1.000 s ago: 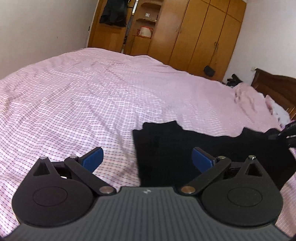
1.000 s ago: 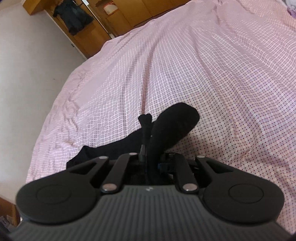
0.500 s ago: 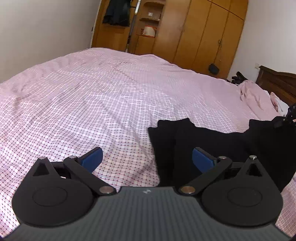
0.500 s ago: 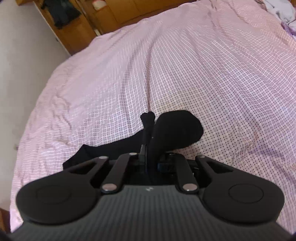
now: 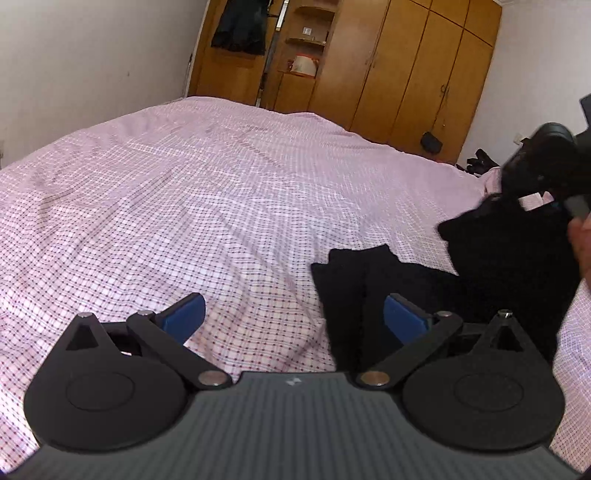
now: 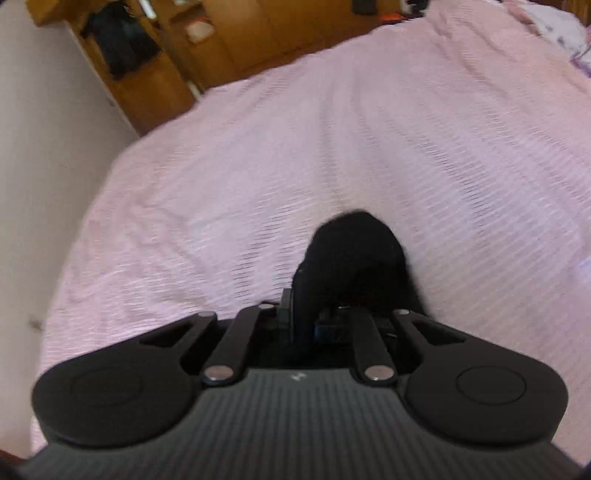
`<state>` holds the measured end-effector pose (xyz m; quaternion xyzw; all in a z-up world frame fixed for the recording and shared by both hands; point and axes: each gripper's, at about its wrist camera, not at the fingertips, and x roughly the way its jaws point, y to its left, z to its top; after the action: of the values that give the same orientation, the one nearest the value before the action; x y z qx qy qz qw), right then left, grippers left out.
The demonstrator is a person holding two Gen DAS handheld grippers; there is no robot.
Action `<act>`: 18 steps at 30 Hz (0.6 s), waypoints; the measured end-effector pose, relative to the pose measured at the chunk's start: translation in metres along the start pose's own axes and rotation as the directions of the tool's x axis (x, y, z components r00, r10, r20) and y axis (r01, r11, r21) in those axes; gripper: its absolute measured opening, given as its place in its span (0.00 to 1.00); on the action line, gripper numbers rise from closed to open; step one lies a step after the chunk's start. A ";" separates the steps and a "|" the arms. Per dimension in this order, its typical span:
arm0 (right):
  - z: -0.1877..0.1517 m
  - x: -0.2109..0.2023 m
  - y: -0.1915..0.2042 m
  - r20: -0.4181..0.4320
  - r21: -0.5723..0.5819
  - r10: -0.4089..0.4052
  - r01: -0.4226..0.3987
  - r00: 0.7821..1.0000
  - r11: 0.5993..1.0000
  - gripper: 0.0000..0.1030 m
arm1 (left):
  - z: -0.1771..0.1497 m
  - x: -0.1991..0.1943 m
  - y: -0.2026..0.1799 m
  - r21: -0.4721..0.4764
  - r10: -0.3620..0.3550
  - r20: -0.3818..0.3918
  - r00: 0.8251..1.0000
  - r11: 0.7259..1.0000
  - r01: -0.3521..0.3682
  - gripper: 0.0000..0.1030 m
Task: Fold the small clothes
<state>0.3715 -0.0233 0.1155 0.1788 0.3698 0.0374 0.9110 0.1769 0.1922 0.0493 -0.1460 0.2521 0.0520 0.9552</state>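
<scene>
A small black garment (image 5: pixel 424 284) lies partly on the pink checked bed (image 5: pixel 207 206), its right part lifted off the sheet. My left gripper (image 5: pixel 293 317) is open and empty, its blue pads (image 5: pixel 184 315) just above the bed, with the garment's near left edge by the right pad. My right gripper (image 6: pixel 308 321) is shut on the black garment (image 6: pixel 351 258), which bulges forward over the jaws. In the left wrist view the right gripper (image 5: pixel 561 173) holds the cloth up at the far right.
Wooden wardrobes (image 5: pixel 406 62) stand behind the bed, with a dark jacket (image 5: pixel 240 26) hanging at the left. A white wall (image 5: pixel 74 66) runs along the bed's left side. Bunched pink bedding (image 6: pixel 546 22) lies at the far right.
My right gripper has lifted the garment's right end higher off the bed and swung; its view is blurred. The left gripper has drawn left, so the garment sits further right in its view.
</scene>
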 end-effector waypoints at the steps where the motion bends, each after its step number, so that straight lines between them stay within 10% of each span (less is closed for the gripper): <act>1: -0.011 0.005 0.007 0.000 -0.011 0.003 -0.003 1.000 1.000 0.12 | 0.000 0.000 0.002 -0.007 0.010 -0.011 1.000 1.000 -0.010 1.00; 8: -0.065 0.036 0.027 -0.126 -0.066 -0.072 0.064 0.989 0.996 0.12 | 0.004 0.002 0.031 -0.159 -0.018 -0.051 0.999 0.987 0.010 1.00; 18: -0.053 0.021 0.044 -0.156 -0.243 -0.134 0.094 0.979 0.966 0.12 | 0.005 -0.004 0.037 -0.174 -0.022 -0.042 0.999 0.985 0.015 1.00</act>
<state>0.3525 0.0375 0.0818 0.0447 0.4495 0.0434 0.8911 0.1692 0.2289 0.0466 -0.2323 0.2661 0.0618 0.9335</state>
